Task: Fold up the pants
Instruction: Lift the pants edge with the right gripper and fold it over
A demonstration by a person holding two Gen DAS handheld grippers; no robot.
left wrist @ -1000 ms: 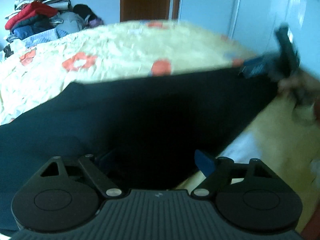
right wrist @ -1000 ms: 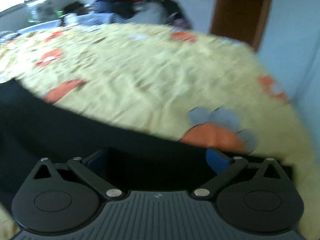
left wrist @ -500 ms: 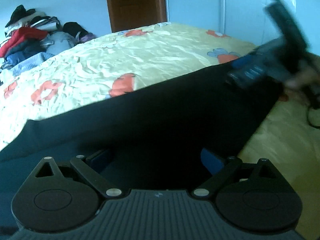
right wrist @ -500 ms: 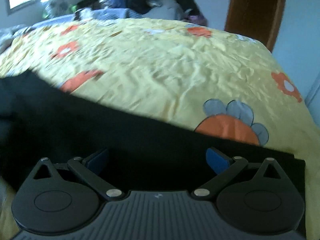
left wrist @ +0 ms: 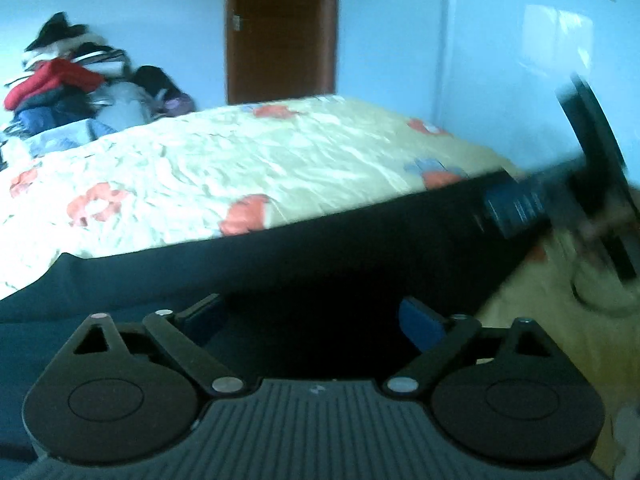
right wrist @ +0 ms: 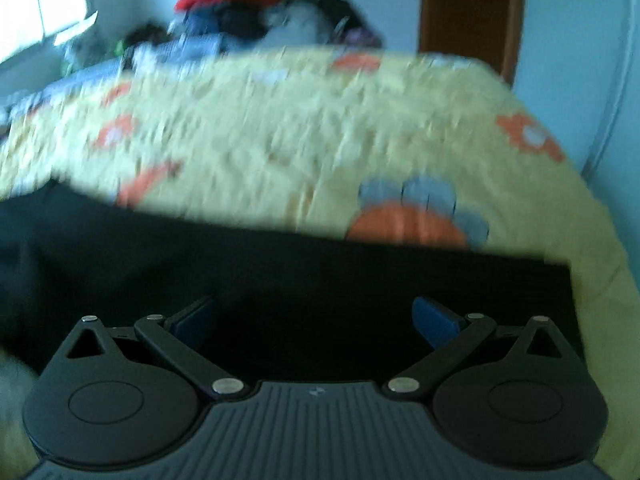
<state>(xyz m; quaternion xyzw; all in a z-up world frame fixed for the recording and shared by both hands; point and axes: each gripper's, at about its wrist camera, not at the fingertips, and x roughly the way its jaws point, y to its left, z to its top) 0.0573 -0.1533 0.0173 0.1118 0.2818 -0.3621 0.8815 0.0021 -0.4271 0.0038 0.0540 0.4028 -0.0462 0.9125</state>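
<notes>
Dark navy pants lie stretched across the near edge of a bed with a yellow flowered cover. My left gripper sits over the cloth with its blue pads spread wide; the cloth runs between them, and no pinch shows. My right gripper is the same, pads wide apart over the pants near their right end. In the left wrist view the right gripper shows blurred at the far right end of the pants.
A heap of clothes is piled at the far side of the bed. A brown door and pale walls stand behind. A bright window is at the left in the right wrist view.
Both views have tilted and shifted and the right view is now blurred. The pants stay stretched between the two grippers. The finger spacing has not changed.
</notes>
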